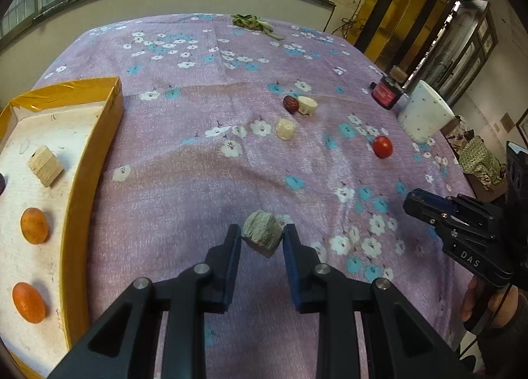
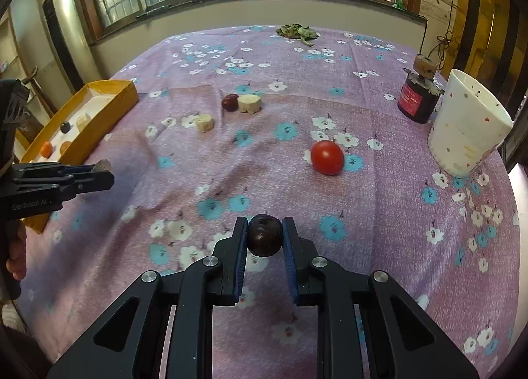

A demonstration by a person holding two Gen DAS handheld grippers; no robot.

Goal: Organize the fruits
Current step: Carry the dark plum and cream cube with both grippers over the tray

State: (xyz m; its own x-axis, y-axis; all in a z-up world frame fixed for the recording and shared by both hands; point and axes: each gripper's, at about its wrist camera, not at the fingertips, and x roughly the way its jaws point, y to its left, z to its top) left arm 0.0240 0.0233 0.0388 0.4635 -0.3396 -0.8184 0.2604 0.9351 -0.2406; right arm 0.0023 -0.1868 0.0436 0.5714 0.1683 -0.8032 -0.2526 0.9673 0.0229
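The left gripper [image 1: 261, 236] clamps a pale fibrous chunk [image 1: 263, 236] above bare cloth beside the yellow tray [image 1: 99, 154]'s rim. The right gripper [image 2: 264, 236] pinches a dark plum [image 2: 264, 235]; the tray's near end is cut off.

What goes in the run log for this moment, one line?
left hand-held gripper: shut on pale chunk | right hand-held gripper: shut on dark plum | yellow tray: partly filled | tomato: loose on cloth
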